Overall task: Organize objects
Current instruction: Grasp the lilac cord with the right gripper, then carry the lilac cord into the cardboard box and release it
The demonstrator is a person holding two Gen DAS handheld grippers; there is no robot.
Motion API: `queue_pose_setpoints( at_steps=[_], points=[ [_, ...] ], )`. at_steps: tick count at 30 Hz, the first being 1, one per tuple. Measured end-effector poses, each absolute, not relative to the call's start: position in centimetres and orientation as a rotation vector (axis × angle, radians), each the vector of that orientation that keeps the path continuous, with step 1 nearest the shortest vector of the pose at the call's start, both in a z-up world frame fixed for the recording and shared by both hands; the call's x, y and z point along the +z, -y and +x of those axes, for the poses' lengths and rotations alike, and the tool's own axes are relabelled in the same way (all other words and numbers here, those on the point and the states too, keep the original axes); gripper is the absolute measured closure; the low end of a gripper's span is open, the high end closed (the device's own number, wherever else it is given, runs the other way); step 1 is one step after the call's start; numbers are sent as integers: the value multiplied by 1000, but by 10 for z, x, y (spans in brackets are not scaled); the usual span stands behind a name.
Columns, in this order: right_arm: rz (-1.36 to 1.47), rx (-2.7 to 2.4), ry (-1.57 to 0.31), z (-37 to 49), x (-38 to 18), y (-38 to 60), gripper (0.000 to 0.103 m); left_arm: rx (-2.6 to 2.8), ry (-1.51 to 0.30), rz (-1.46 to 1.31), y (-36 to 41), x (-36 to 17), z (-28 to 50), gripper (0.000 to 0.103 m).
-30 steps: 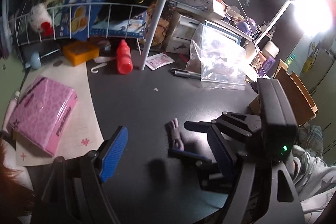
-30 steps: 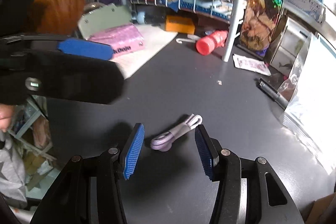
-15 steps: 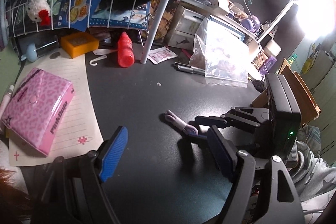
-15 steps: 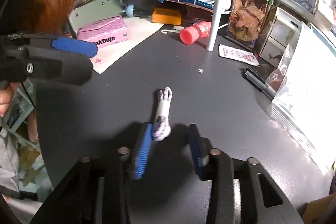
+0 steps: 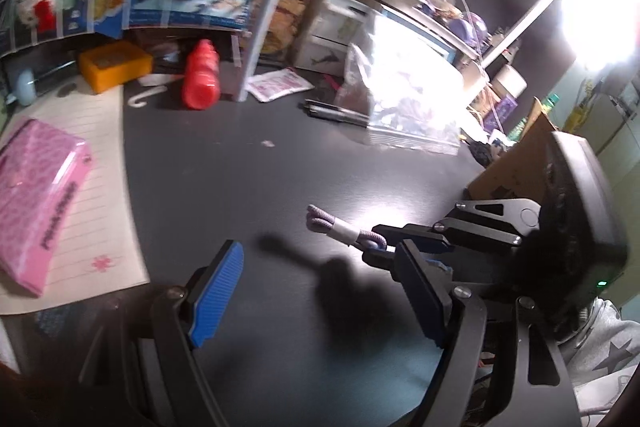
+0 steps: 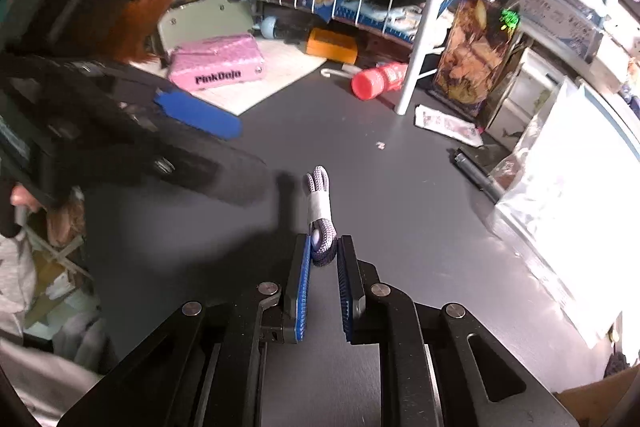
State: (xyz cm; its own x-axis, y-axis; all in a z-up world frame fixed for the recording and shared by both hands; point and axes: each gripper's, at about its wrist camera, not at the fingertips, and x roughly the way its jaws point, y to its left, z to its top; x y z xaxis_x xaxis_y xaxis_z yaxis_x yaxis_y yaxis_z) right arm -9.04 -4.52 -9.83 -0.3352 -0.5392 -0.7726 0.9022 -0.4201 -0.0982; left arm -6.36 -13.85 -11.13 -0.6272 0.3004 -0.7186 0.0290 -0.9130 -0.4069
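Observation:
A bundled purple braided cable (image 6: 320, 211) with a white band is held at its near end between the blue pads of my right gripper (image 6: 323, 251), which is shut on it. The cable's far end sticks out forward, just above the dark desk (image 6: 400, 195). In the left wrist view the cable (image 5: 340, 227) pokes out from the right gripper's fingertips (image 5: 384, 251). My left gripper (image 5: 320, 291) is open and empty, hovering over the desk left of the cable.
A pink PinkDojo box (image 6: 216, 67) lies on lined paper (image 5: 88, 195) at the left. A red bottle (image 6: 378, 81), orange box (image 6: 332, 45), white rack post (image 6: 428, 19), sachet (image 6: 444, 123), pens (image 6: 476, 175) and a clear plastic bag (image 6: 560, 187) ring the desk.
My right gripper closed from wide open onto the cable's near end and lifted it slightly. The cable swung to point straight ahead. The left gripper stayed open.

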Motion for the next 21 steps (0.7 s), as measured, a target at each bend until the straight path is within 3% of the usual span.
queue_pose_setpoints(
  at_steps=[6,11,14,21],
  points=[
    [747,-1903,-668,-73,-68,27,94,2586,599,-1143,114,-93,-67,33],
    [688,-1926,-663,-63,-47,10,94,2595,590,-1082,100,-75,-67,59],
    [662,-1944,-657,-59,-35,-1,94,2616,566,-1046,92,-62,-66,68],
    [582,-2013,-676,-49,-8,-31,94,2640,482,-967,65,-31,-66,73]
  ],
)
